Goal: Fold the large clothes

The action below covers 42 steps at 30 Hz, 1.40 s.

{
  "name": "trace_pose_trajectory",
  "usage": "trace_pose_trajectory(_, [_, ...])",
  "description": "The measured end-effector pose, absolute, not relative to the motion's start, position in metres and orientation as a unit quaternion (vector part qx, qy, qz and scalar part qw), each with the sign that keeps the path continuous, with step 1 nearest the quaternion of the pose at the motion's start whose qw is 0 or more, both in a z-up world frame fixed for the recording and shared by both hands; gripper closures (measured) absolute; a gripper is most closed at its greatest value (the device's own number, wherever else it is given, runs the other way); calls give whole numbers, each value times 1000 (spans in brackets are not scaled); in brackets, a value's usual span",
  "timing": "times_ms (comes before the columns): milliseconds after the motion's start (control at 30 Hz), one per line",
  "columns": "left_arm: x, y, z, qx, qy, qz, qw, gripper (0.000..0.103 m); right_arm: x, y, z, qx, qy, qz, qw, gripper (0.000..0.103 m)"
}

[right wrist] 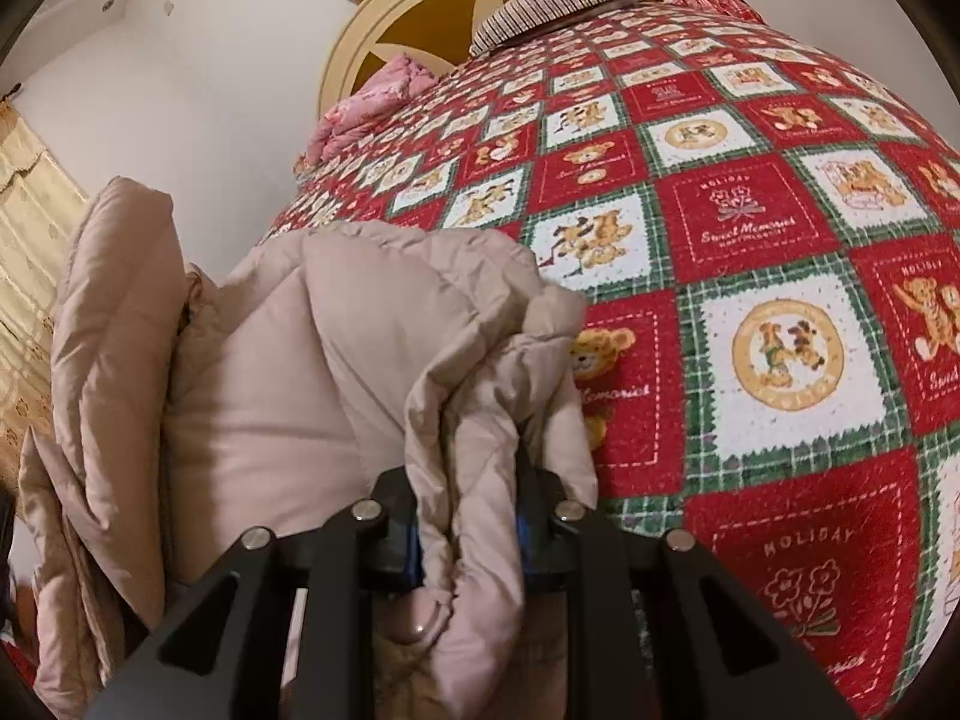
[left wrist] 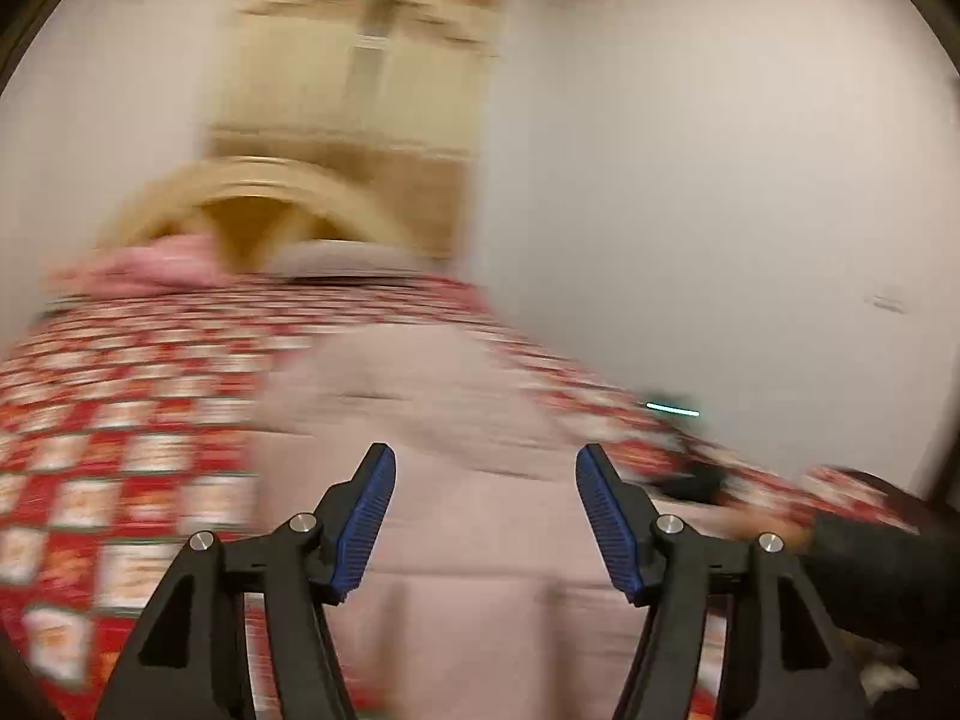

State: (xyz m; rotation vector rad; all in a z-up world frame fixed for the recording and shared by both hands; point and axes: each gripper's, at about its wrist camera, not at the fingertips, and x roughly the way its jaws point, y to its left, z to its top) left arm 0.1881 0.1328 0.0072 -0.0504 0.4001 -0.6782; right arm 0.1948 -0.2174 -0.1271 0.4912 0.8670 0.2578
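A large beige padded jacket [right wrist: 282,372] lies bunched on a bed with a red, green and white teddy-bear bedspread [right wrist: 750,228]. My right gripper [right wrist: 468,522] is shut on a thick fold of the jacket; the cloth hides its fingertips, and only a strip of blue pad [right wrist: 411,546] shows. Another part of the jacket stands up at the left. The left wrist view is blurred: the jacket [left wrist: 432,420] spreads below my left gripper [left wrist: 486,456], which is open with nothing between its blue pads [left wrist: 366,528].
A cream round headboard [right wrist: 420,6], a striped pillow [right wrist: 552,6] and a pink quilt [right wrist: 366,102] are at the bed's far end. Yellow curtains [right wrist: 24,228] hang at the left. A white wall [left wrist: 720,180] borders the bed; a dark sleeve [left wrist: 870,570] reaches in at the right.
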Motion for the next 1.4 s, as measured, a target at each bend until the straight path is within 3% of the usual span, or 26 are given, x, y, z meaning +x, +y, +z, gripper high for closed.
trace_pose_trajectory(133, [250, 130, -33, -23, 239, -238, 941, 40, 191, -218, -130, 243, 403, 121, 874, 81])
trace_pose_trajectory(300, [276, 75, -42, -66, 249, -298, 919, 40, 190, -216, -131, 238, 408, 112, 874, 81])
trace_pose_trajectory(533, [238, -28, -41, 178, 224, -331, 899, 41, 189, -223, -139, 258, 408, 112, 869, 81])
trace_pose_trajectory(867, [243, -79, -95, 263, 270, -291, 879, 40, 179, -250, -150, 336, 389, 118, 850, 82])
trace_pose_trajectory(933, [251, -81, -101, 269, 272, -289, 878, 40, 171, -257, -141, 324, 390, 101, 856, 79])
trace_pose_trajectory(1000, [252, -81, -105, 272, 274, -285, 877, 40, 160, -267, -127, 308, 399, 73, 861, 62])
trace_pose_trajectory(1033, [252, -82, -106, 272, 275, -284, 877, 40, 149, -275, -115, 296, 395, 49, 868, 59])
trace_pose_trajectory(1167, [252, -85, -110, 275, 277, -281, 877, 40, 111, -275, -45, 234, 334, 50, 912, 59])
trace_pose_trajectory(1267, [251, -86, -110, 279, 277, -278, 876, 40, 110, -240, -14, 173, 335, 97, 921, 59])
trace_pose_trajectory(1400, [251, -85, -111, 280, 277, -275, 877, 40, 120, -200, -31, 113, 382, 116, 910, 70])
